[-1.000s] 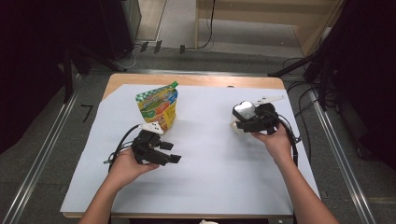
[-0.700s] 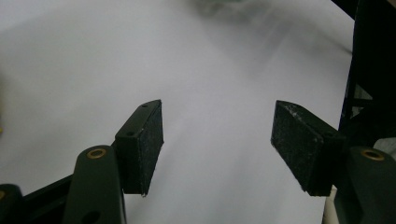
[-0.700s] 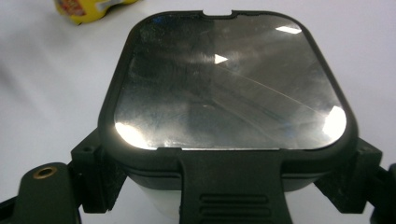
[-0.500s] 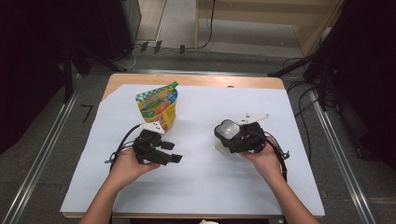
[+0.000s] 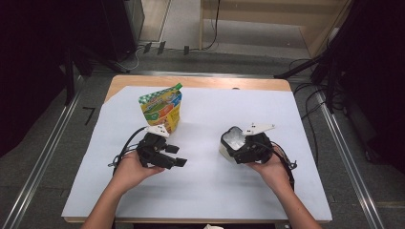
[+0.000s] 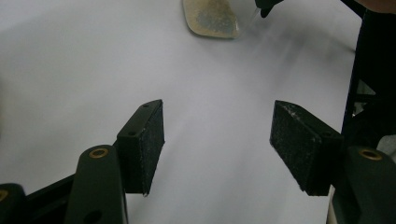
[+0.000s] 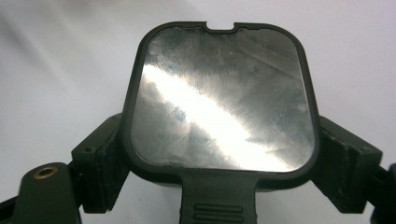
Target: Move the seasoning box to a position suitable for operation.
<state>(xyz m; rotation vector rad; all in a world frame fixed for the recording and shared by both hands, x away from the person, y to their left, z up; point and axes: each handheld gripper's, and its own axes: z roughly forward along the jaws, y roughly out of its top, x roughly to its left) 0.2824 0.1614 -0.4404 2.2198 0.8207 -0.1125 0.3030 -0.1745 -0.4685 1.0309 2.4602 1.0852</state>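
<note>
My right gripper (image 5: pixel 235 149) is shut on a small box (image 5: pixel 232 139) with a black-rimmed, shiny clear lid, held just right of the table's middle. In the right gripper view the box (image 7: pixel 219 93) sits between the gripper's (image 7: pixel 219 172) two jaws, and both pads press on its sides. My left gripper (image 5: pixel 175 156) rests low over the white sheet at left, open, with nothing between its pads (image 6: pixel 148 140). The left gripper view has the box's pale underside (image 6: pixel 212 18) farther off at the top. A colourful stand-up pouch (image 5: pixel 162 109) stands upright just behind the left gripper.
A white sheet (image 5: pixel 205 191) covers most of the wooden table (image 5: pixel 200 82). Metal rails (image 5: pixel 43 162) run along both sides of the table. Cables (image 5: pixel 305 90) lie on the floor to the right and behind it.
My right hand has carried the box leftward toward the table's middle and slightly lower. The left gripper and the pouch have stayed where they were.
</note>
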